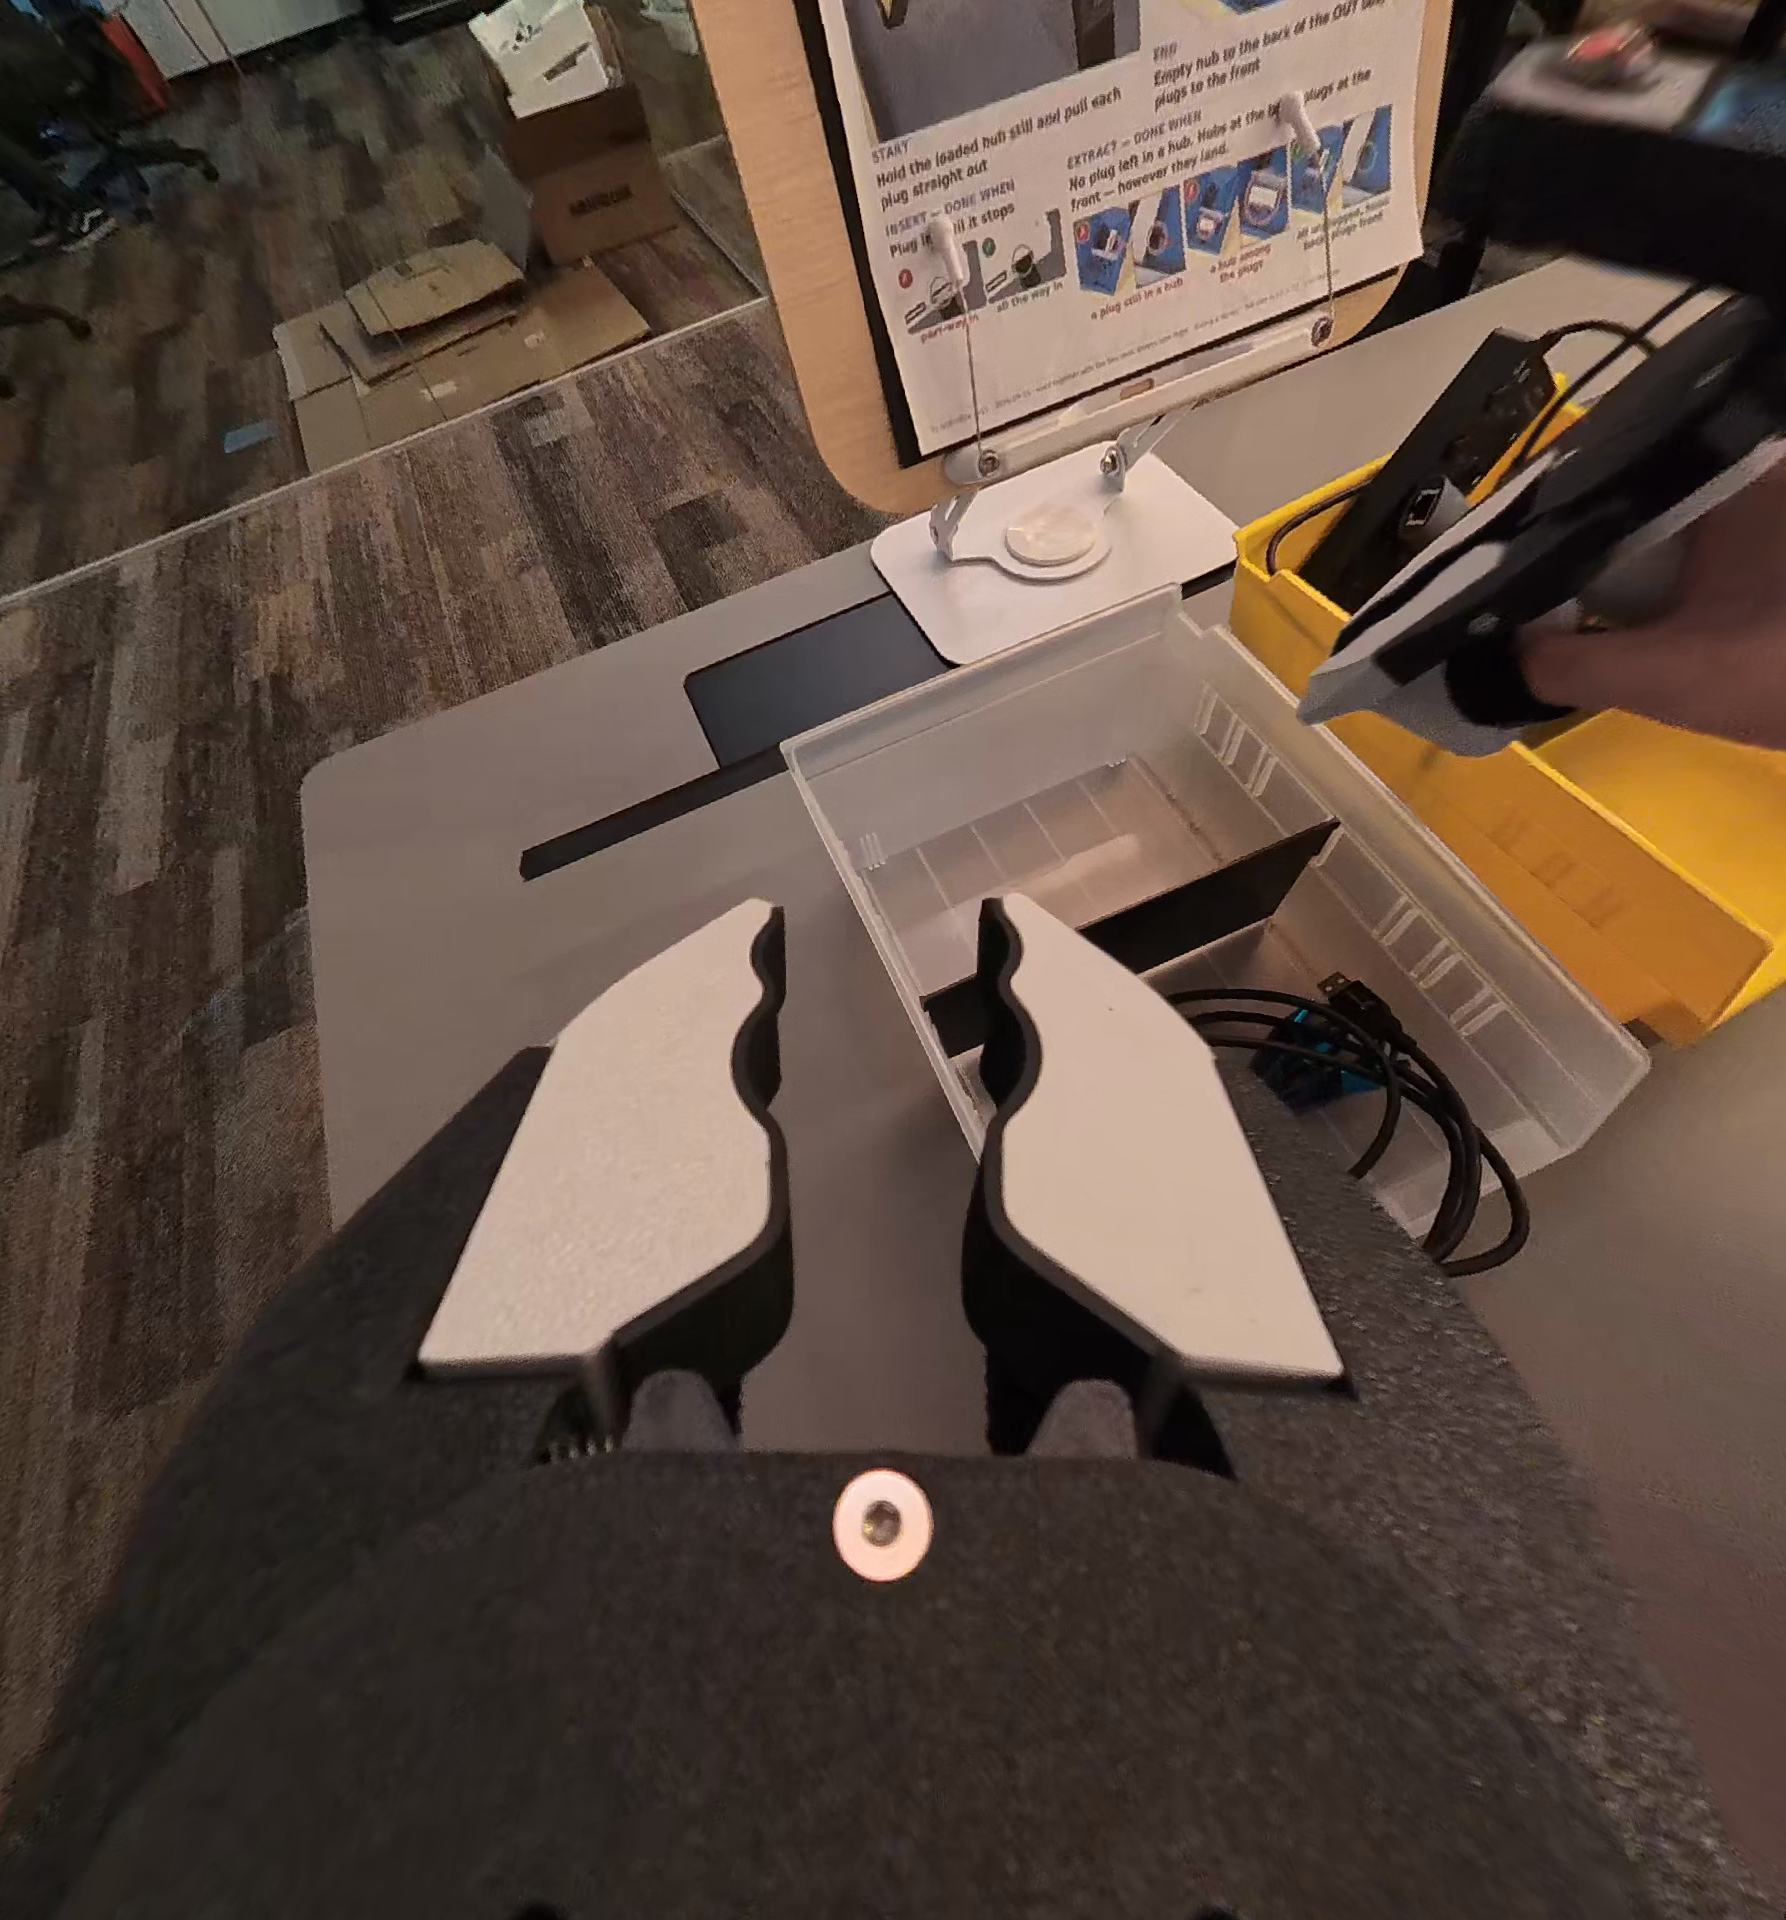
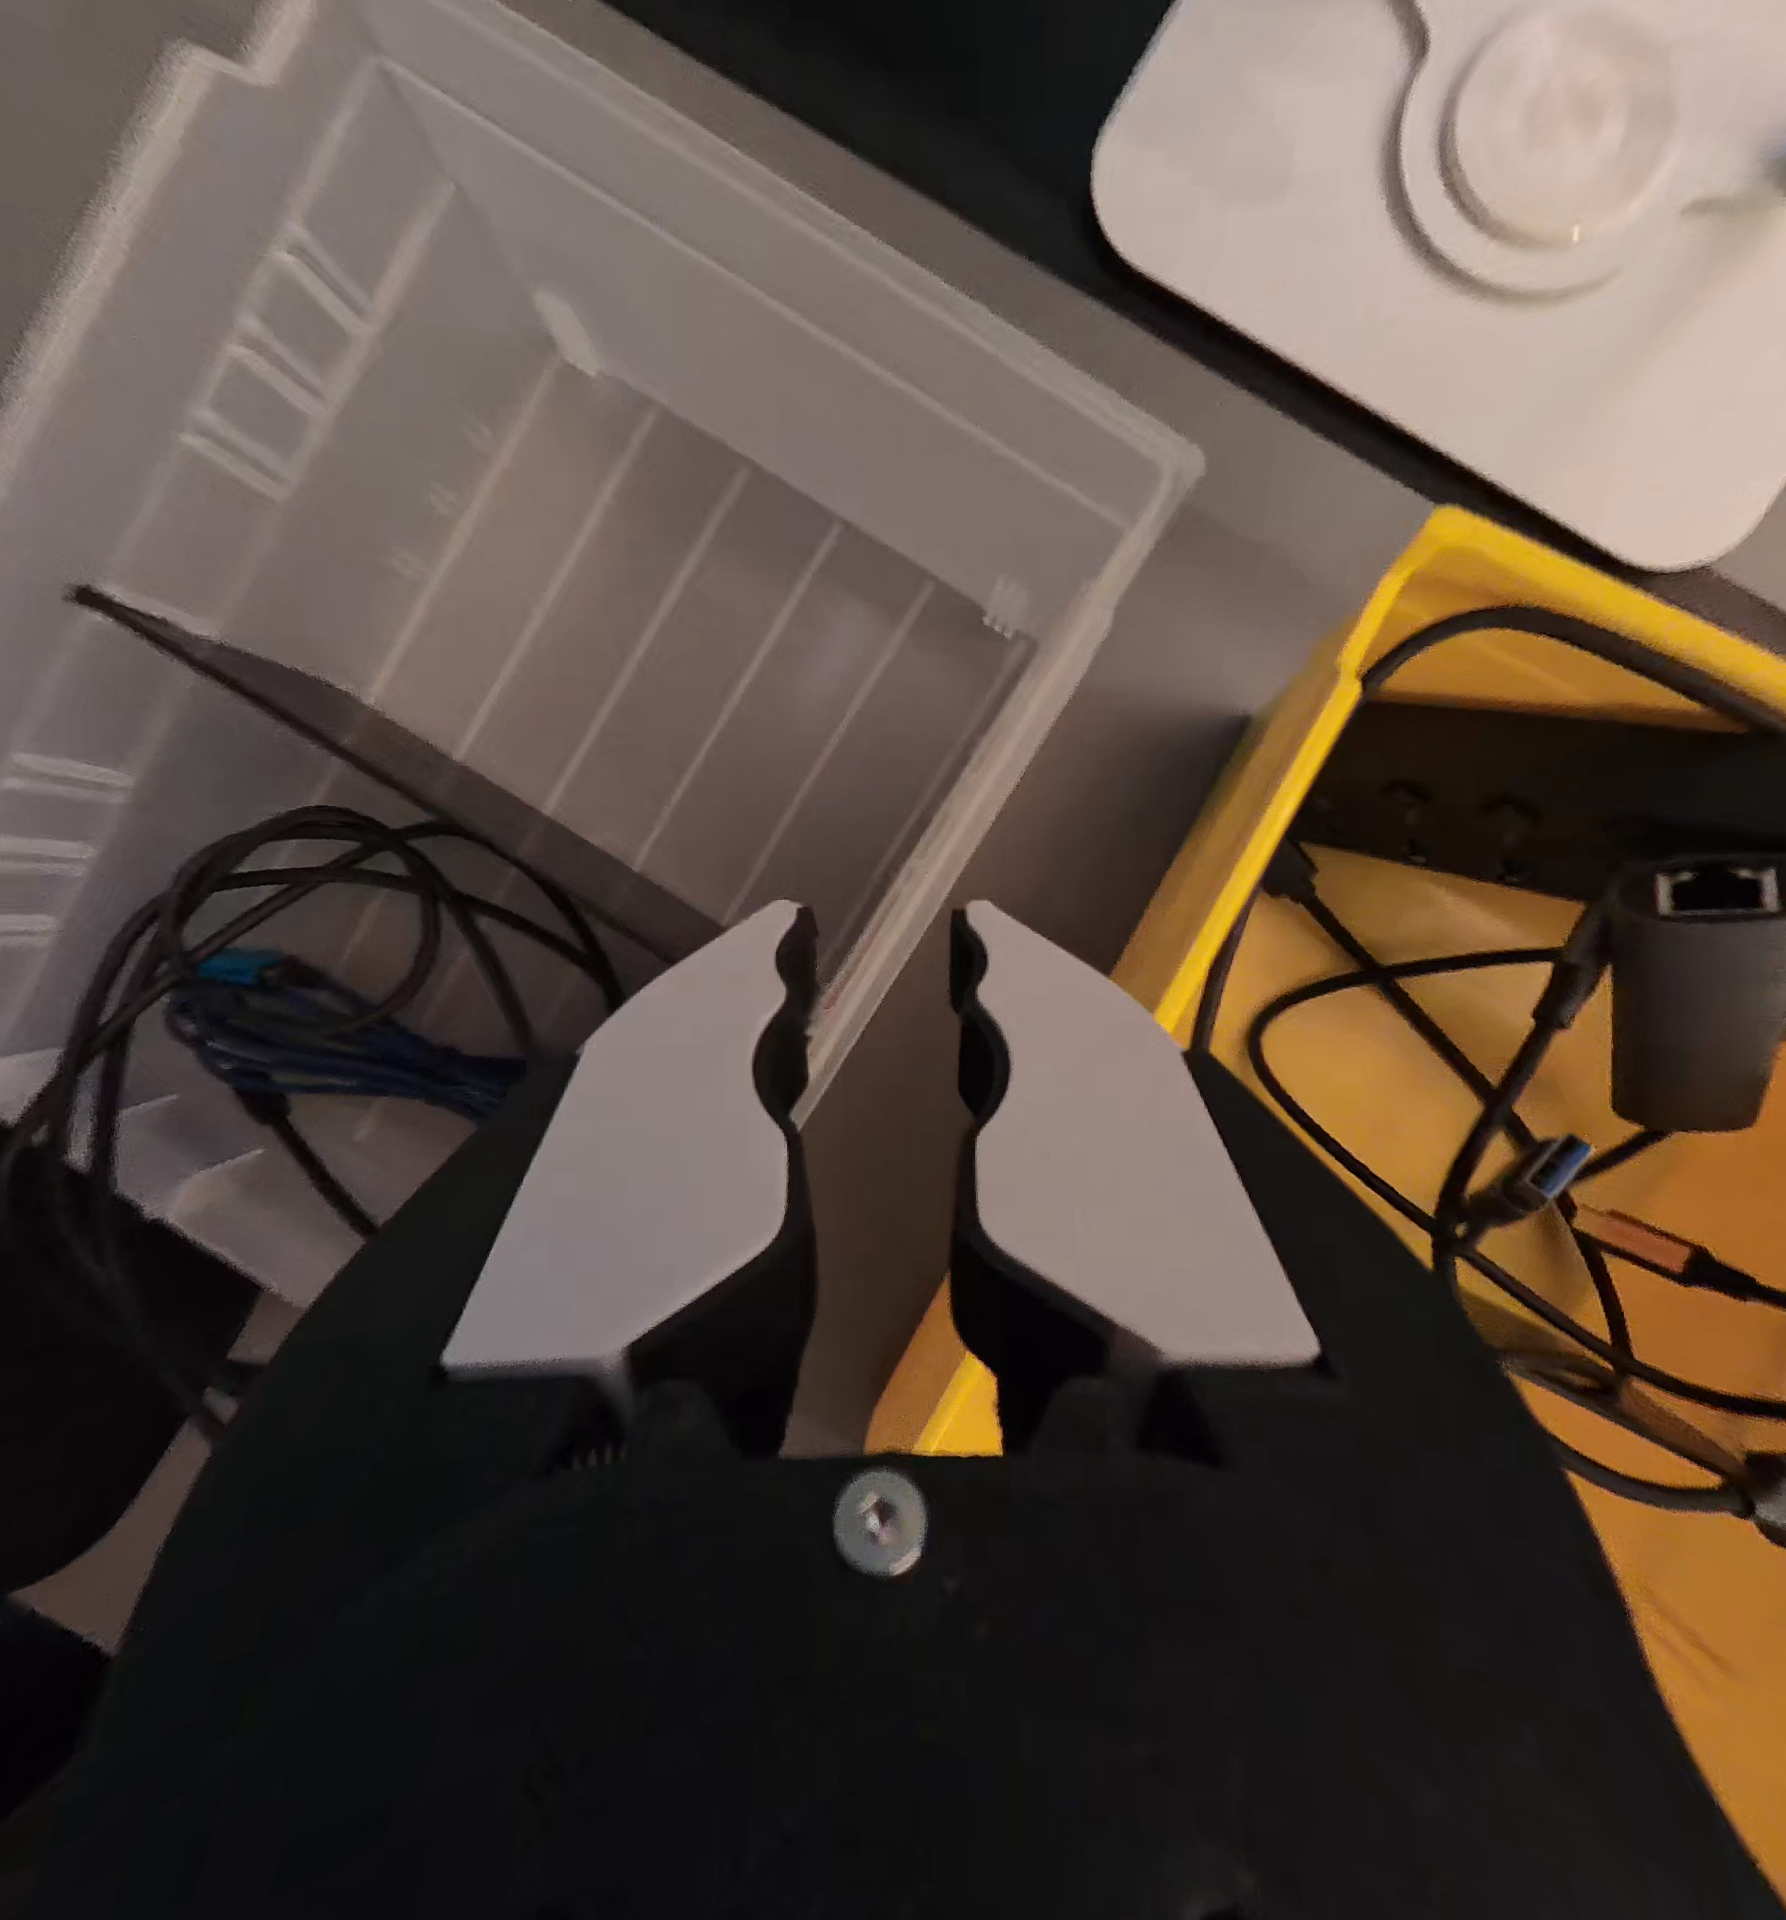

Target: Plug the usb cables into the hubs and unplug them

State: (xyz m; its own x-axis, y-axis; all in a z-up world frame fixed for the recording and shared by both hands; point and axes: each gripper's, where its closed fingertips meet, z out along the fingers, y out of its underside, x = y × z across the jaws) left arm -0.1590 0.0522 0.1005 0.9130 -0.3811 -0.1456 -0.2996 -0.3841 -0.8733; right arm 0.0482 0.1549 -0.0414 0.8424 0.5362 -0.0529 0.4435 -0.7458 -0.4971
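Left wrist view: the left gripper [image 1: 881,1029] hovers over the grey table [image 1: 473,883] with its jaws apart and nothing between them, just beside the near-left corner of the clear bin [image 1: 972,717]. A black divider [image 1: 1211,904] splits that bin; the far compartment shows nothing inside, while black cables [image 1: 1429,1122] and a blue one [image 1: 1304,1060] lie coiled in the near one, spilling over the edge. Beyond the clear bin sits a white stand [image 1: 1055,582] holding a printed sheet [image 1: 1128,187]. On the clear bin's right is a yellow bin [image 1: 1595,894] with a black hub [image 1: 1460,436] leaning in it — the right gripper [image 1: 1408,623], in a hand [image 1: 1720,623], hangs above.

Right wrist view: the right gripper [image 2: 884,997] is spread and empty, over the gap between the clear bin [image 2: 1076,644] and the yellow bin [image 2: 1253,821]. Inside the yellow bin lie the hub [image 2: 1554,790], a dark adapter [image 2: 1710,997] and loose cables [image 2: 1388,1143].
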